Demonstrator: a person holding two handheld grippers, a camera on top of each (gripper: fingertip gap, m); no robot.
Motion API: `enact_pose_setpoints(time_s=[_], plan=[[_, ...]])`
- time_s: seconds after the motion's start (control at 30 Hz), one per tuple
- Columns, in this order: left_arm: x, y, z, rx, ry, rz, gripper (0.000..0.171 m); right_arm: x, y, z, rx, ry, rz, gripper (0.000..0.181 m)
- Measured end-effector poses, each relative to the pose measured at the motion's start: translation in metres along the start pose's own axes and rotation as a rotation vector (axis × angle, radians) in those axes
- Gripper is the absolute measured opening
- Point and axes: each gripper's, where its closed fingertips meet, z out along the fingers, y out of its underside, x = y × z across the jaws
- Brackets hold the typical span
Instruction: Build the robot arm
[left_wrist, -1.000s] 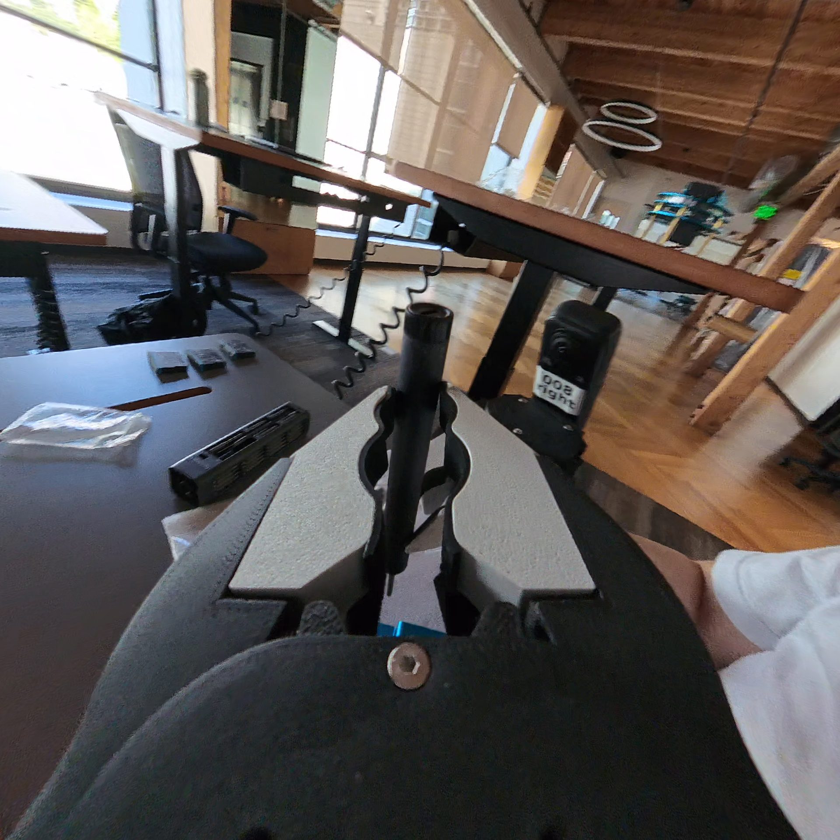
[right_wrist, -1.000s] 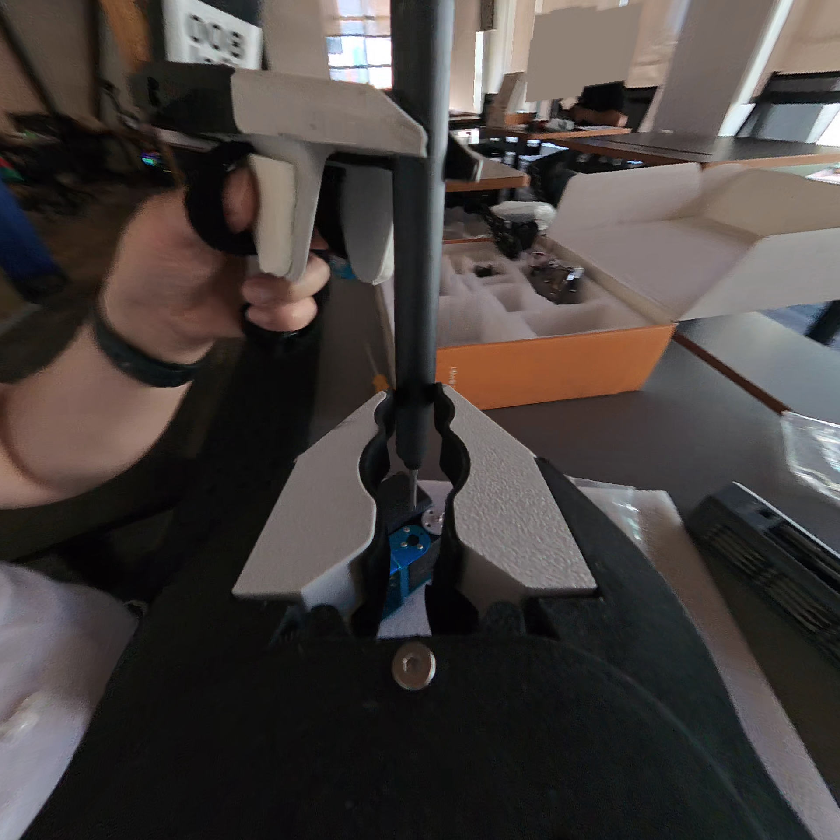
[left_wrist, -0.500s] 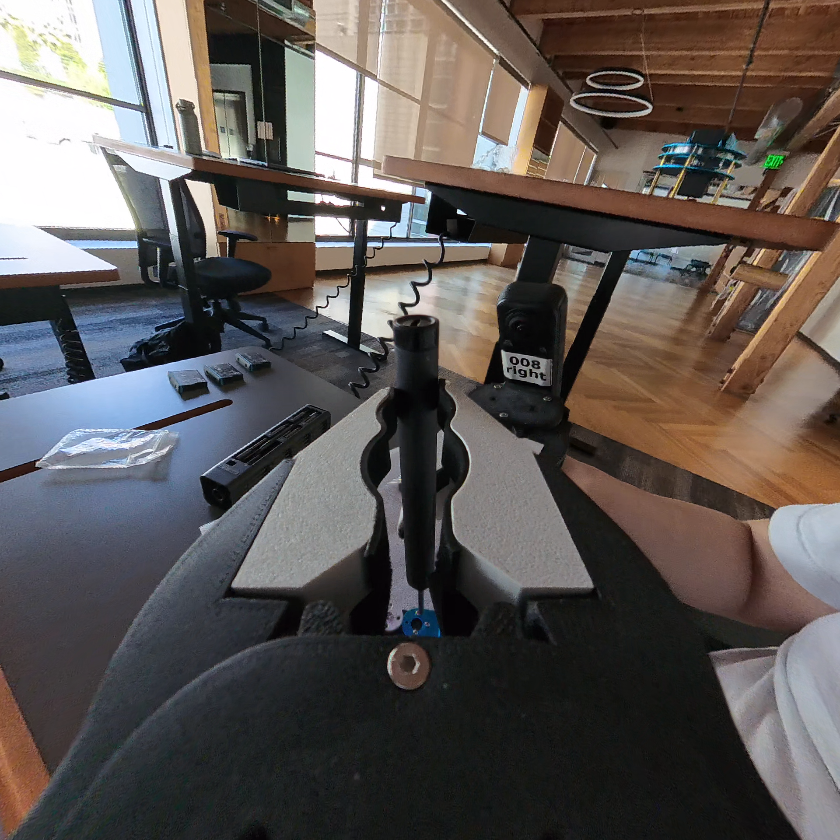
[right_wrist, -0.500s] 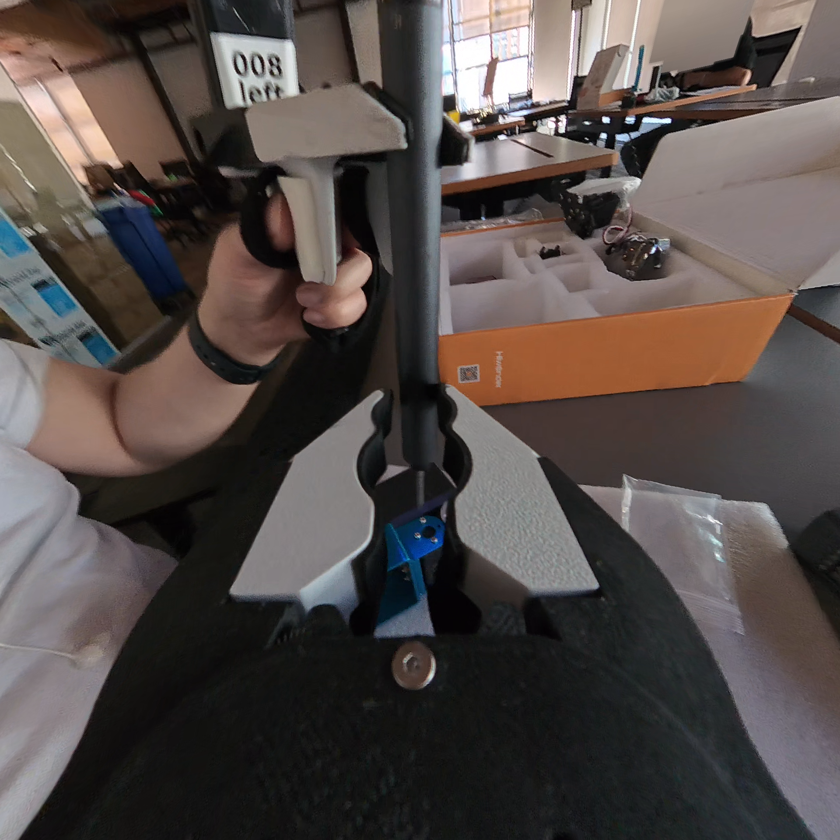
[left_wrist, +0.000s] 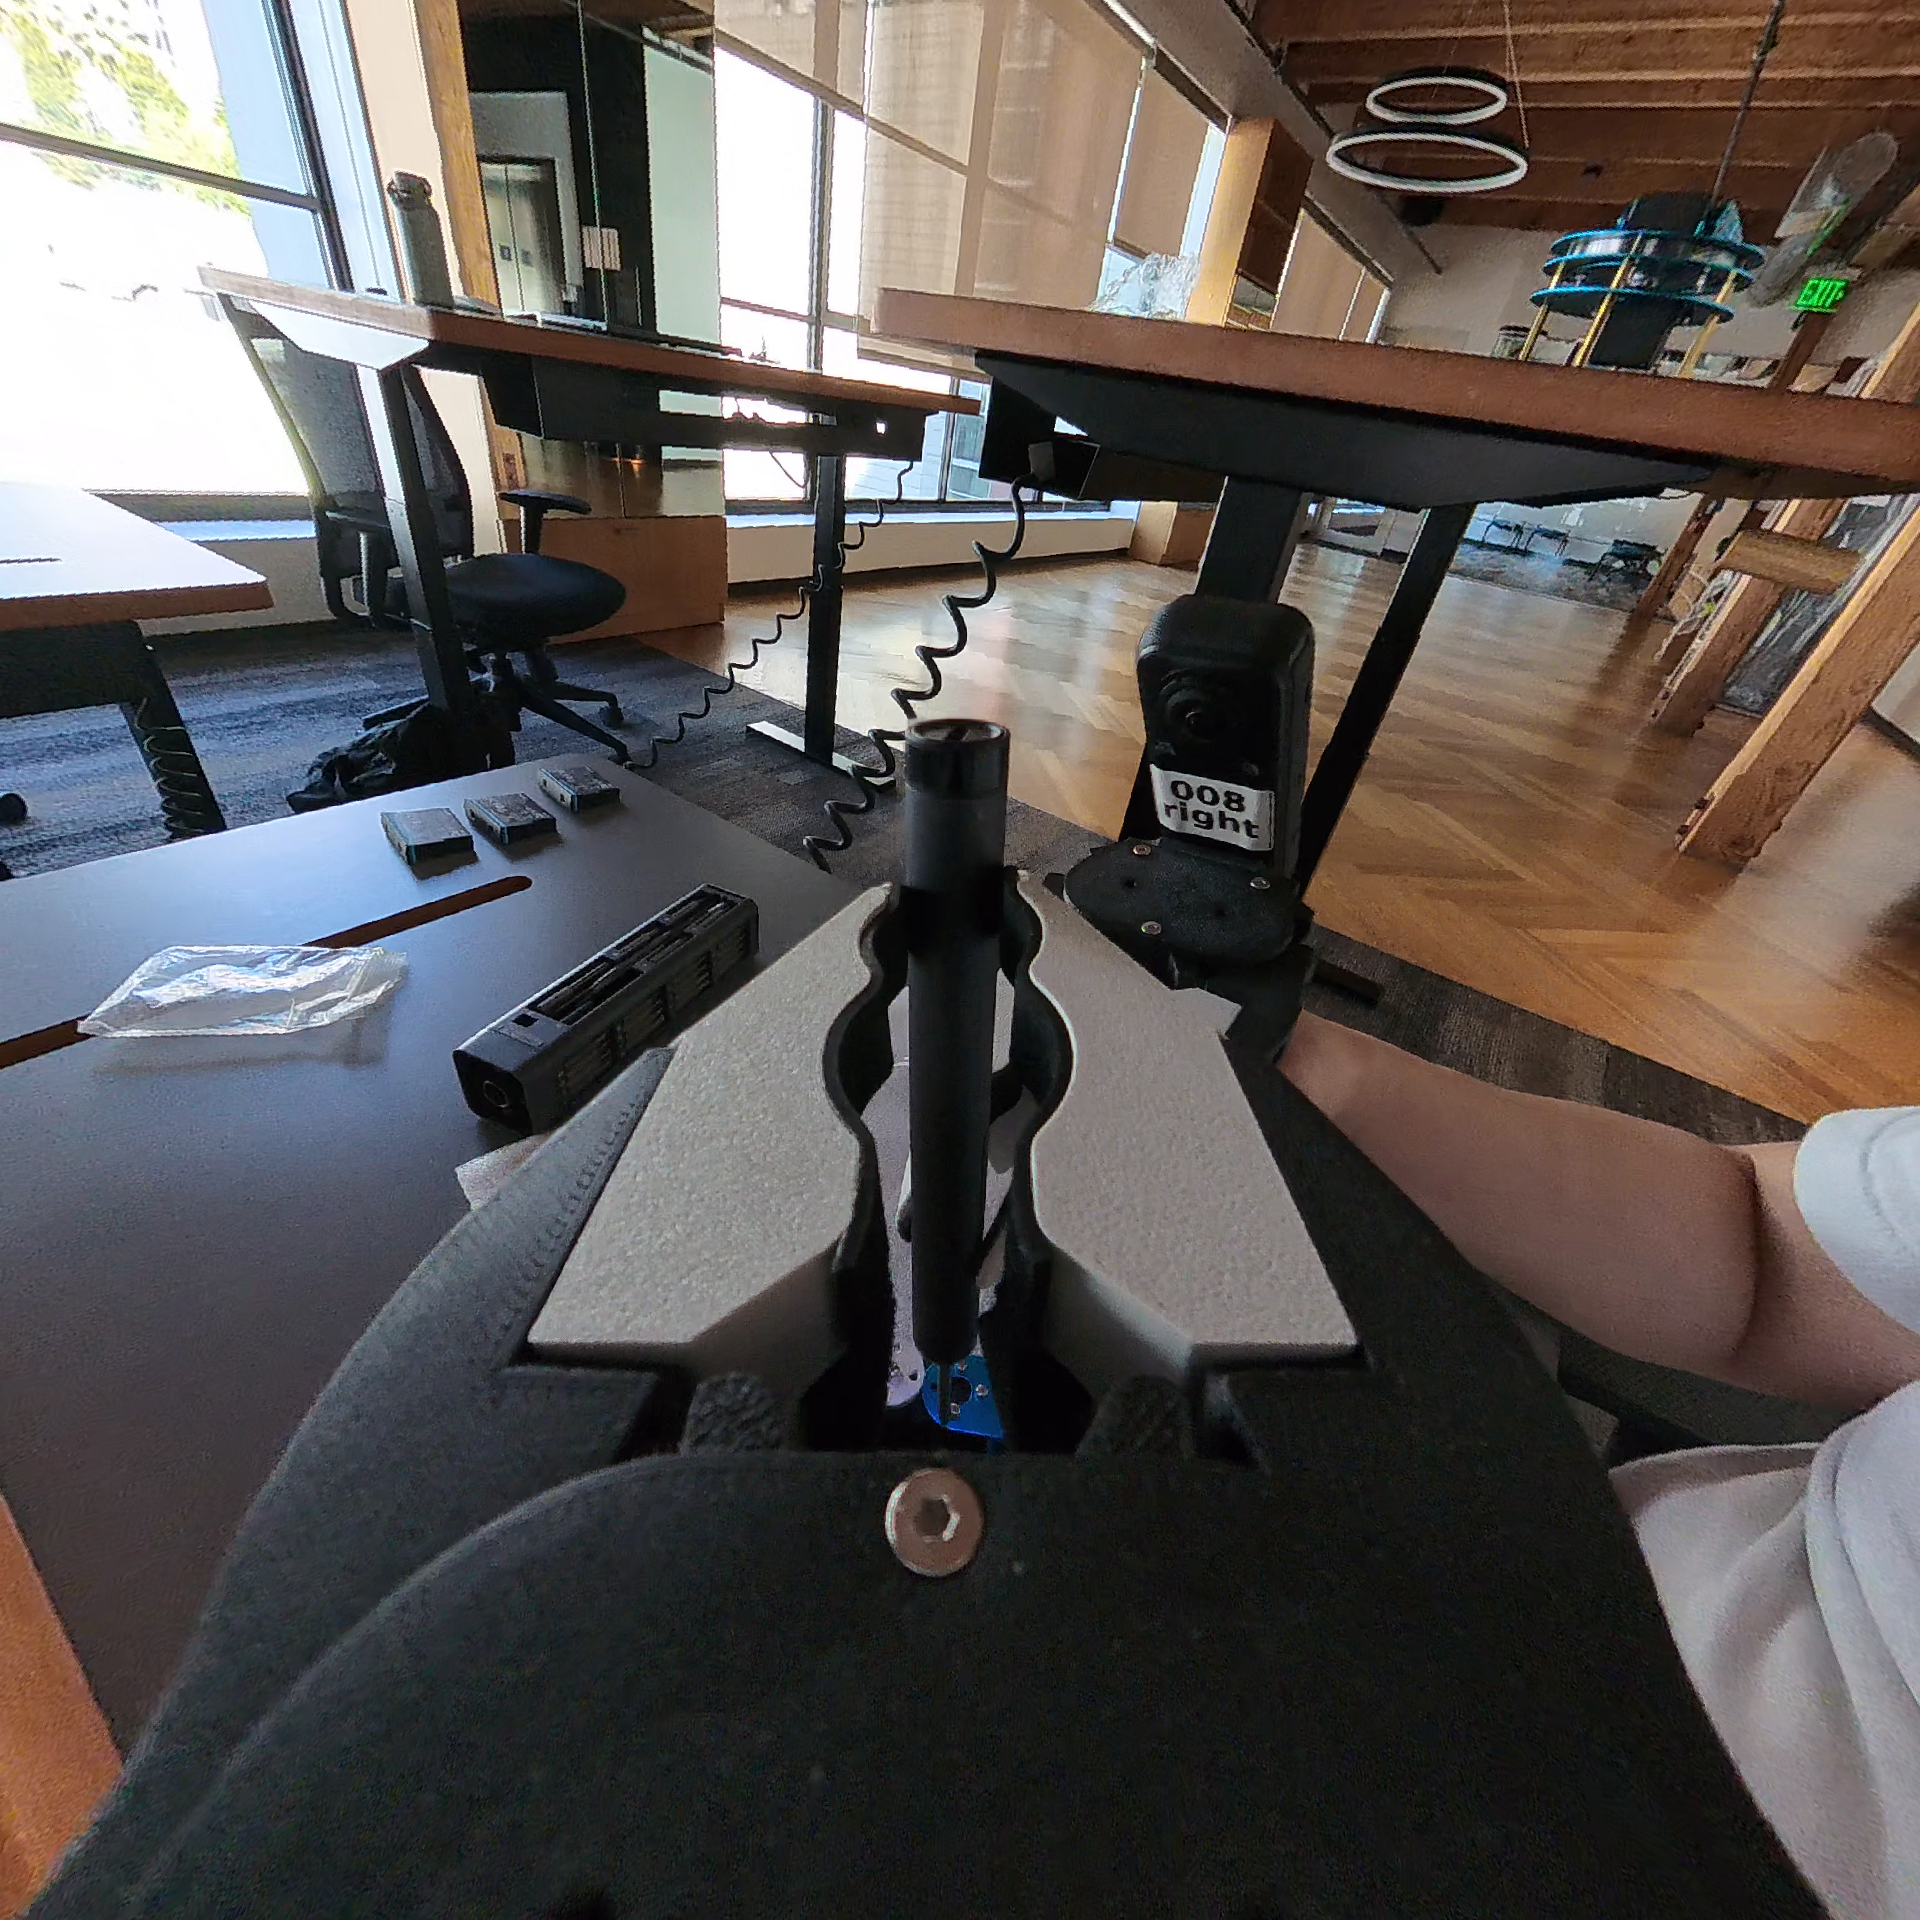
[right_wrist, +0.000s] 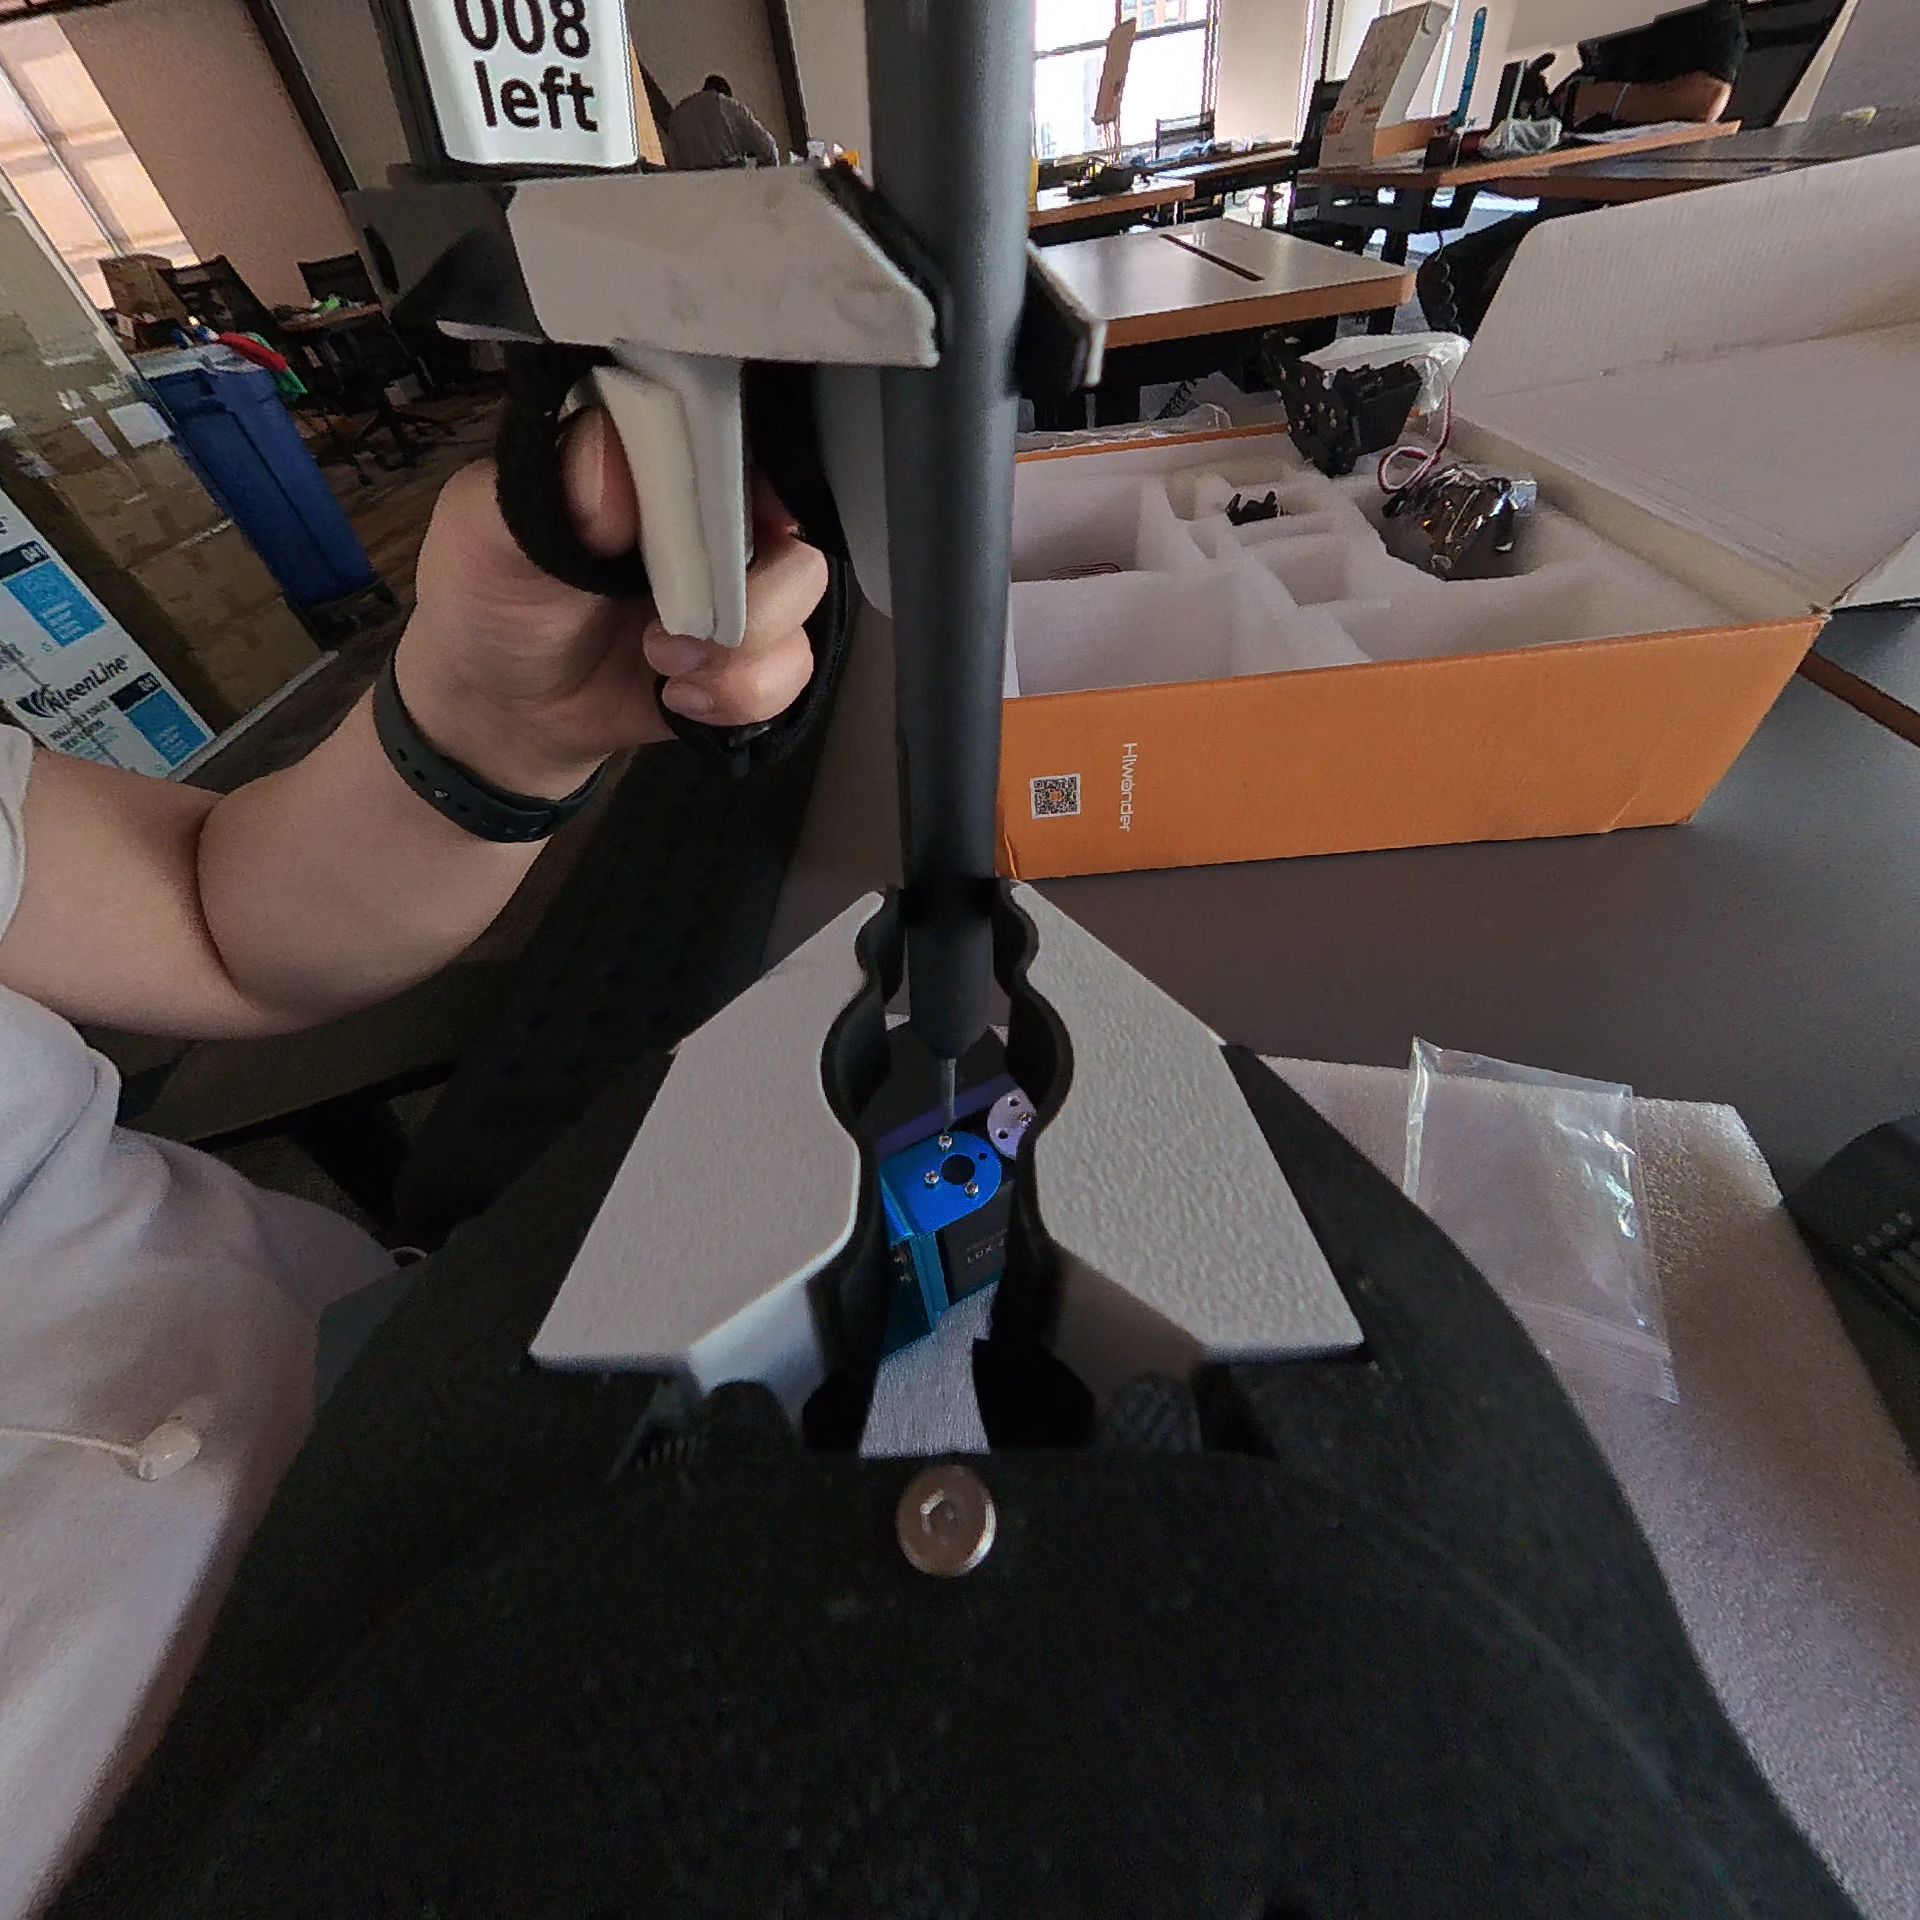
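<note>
My left gripper (left_wrist: 954, 914) is shut on a black screwdriver (left_wrist: 951, 1039) and holds it upright. The screwdriver's thin tip points down at a blue part (left_wrist: 961, 1392) seen between my fingers. In the right wrist view my right gripper (right_wrist: 948, 914) is shut on a blue and black servo block (right_wrist: 940, 1216) standing on white foam. The screwdriver (right_wrist: 951, 520) comes down from above, and its tip rests on a small screw in the blue round bracket on top. The left gripper (right_wrist: 971, 312) shows at the top of that view, held by a hand.
An open orange box (right_wrist: 1403, 748) with white foam compartments stands behind on the dark table (left_wrist: 208, 1195). A clear plastic bag (right_wrist: 1527, 1195) lies on a foam sheet (right_wrist: 1766, 1455) at right. A black bit case (left_wrist: 613, 1018), another clear bag (left_wrist: 239, 987) and three small black packs (left_wrist: 499, 816) lie farther off. About 9 cm separates my left fingertips from my right. The black bit case (left_wrist: 613, 1018) lies around 25 cm away from my right fingertips.
The left gripper has levelled out and stands upright. The screwdriver tip has come down onto a screw on the blue bracket. The servo now sits straighter between the right fingers.
</note>
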Motion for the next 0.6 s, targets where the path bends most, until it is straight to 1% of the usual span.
enact_pose_setpoints(time_s=[0.6], plan=[[0.004,-0.0018,0.0007,0.015,0.007,-0.01,0.016,-0.0018,-0.0016,-0.0029,0.012,0.0,-0.004,0.016]])
